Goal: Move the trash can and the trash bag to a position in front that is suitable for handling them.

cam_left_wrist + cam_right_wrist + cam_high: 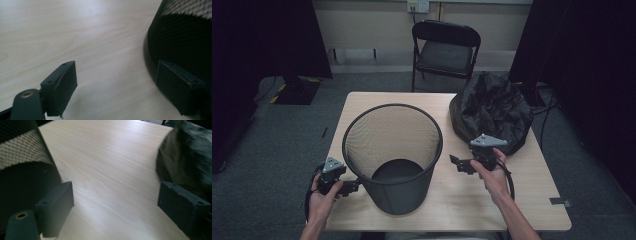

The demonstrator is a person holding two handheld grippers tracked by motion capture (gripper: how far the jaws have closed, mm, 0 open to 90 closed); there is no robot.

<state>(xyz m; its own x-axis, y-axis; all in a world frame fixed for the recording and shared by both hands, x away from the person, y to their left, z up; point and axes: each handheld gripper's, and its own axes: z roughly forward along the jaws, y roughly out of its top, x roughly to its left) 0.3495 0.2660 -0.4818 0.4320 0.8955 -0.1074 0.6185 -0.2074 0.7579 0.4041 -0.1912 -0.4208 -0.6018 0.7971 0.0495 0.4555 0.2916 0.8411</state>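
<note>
A black wire-mesh wastebasket [393, 157] stands upright on the wooden table [532, 185], left of centre. A crumpled black plastic bag [492, 110] lies at the table's back right. My left gripper [353, 187] rests low at the basket's left base, open, with bare tabletop between its jaws; the basket wall [185, 42] shows just beyond its right jaw. My right gripper [456, 164] is held between basket and bag, open and holding nothing. In the right gripper view the basket [22, 170] is at left and the bag [190, 157] at right.
A black folding chair [446, 50] stands behind the table. Dark curtains hang at both sides. Cables run on the grey carpet at right. A strip of grey tape [560, 201] sits near the table's front right corner.
</note>
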